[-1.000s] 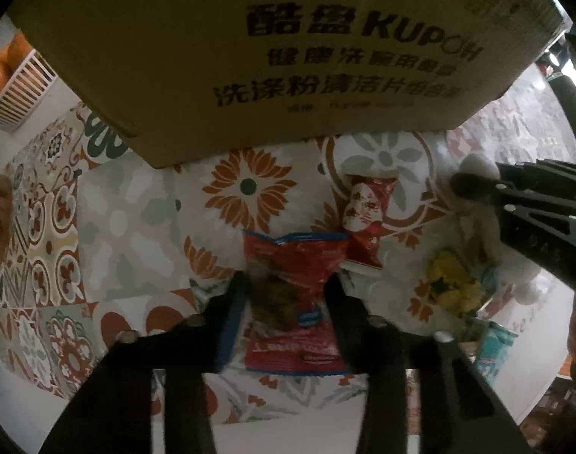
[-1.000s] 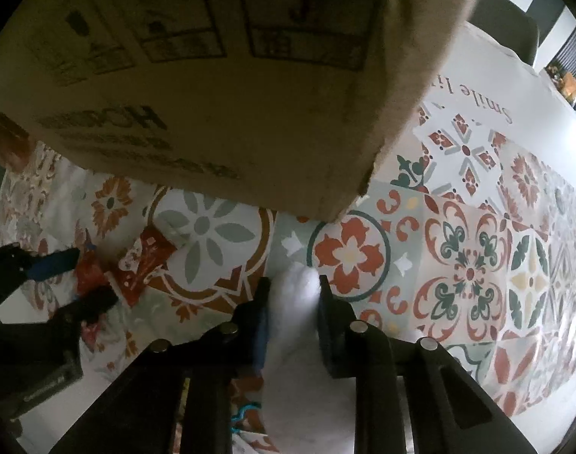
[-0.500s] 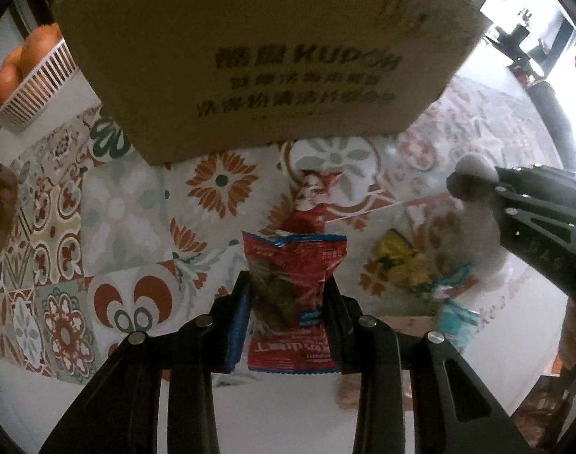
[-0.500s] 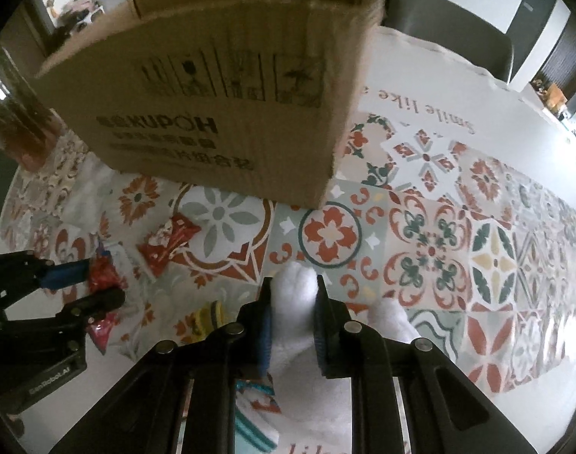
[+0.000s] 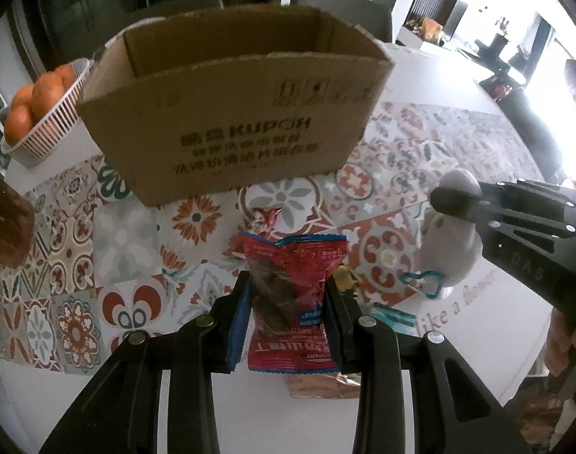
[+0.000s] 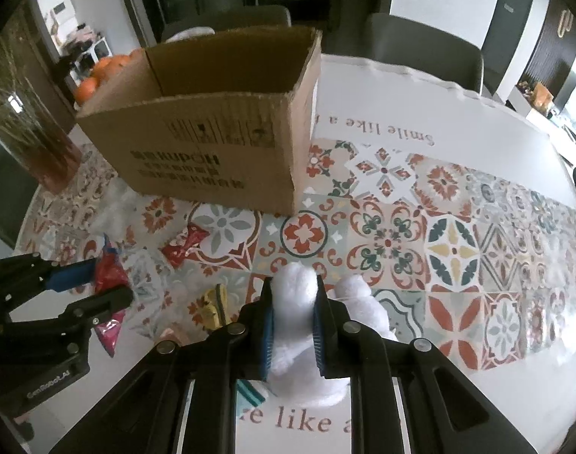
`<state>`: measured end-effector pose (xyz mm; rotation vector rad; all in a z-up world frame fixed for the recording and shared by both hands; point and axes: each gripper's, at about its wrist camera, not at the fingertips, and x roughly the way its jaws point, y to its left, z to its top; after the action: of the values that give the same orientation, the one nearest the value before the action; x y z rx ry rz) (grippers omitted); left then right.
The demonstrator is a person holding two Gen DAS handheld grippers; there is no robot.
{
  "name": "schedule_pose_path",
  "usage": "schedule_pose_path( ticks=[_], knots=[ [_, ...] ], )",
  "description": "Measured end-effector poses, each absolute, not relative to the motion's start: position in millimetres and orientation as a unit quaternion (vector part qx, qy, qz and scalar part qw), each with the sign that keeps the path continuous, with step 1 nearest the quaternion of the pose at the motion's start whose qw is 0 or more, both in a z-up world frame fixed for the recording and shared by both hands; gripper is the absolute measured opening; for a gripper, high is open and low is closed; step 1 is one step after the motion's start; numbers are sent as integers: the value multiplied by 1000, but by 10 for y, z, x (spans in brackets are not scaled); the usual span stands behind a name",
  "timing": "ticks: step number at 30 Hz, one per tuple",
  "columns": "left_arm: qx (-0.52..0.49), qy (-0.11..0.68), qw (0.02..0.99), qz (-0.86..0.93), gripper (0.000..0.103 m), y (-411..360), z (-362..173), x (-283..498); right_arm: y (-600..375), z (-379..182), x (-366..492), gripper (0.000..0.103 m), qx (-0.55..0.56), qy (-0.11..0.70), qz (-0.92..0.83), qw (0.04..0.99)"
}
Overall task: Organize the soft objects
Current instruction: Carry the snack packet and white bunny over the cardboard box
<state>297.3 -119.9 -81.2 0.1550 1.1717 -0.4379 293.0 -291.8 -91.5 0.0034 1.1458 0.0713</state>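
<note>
My left gripper [image 5: 288,287] is shut on a red snack packet [image 5: 293,276], held above the patterned tablecloth [image 5: 129,234]. My right gripper [image 6: 292,295] is shut on the ear of a white plush toy [image 6: 307,325], lifted off the cloth; the left wrist view shows that plush toy [image 5: 449,238] at the right, pinched by the right gripper [image 5: 452,198]. An open cardboard box [image 5: 231,113] stands ahead of both grippers, its inside visible from above and seemingly bare. In the right wrist view the left gripper [image 6: 110,280] shows at the left with the packet [image 6: 108,276].
A small red packet [image 6: 184,244], a yellow item [image 6: 216,304] and a teal clip [image 5: 422,283] lie on the cloth. A white basket of oranges [image 5: 42,113] sits left of the box. A tall glass vase [image 6: 30,132] stands at the left. Chairs [image 6: 420,49] stand behind the table.
Both grippers have risen with their loads and tilted up. The box, which loomed overhead, now sits lower in view with its open top showing.
</note>
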Motion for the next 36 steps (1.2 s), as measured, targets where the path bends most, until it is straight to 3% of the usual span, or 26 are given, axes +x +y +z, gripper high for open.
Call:
schedule_pose_path(
  ticks=[36],
  knots=[
    [72, 421, 879, -211, 35, -885, 595, 3131, -2614, 550, 2937, 18, 32, 390, 60, 918]
  ],
)
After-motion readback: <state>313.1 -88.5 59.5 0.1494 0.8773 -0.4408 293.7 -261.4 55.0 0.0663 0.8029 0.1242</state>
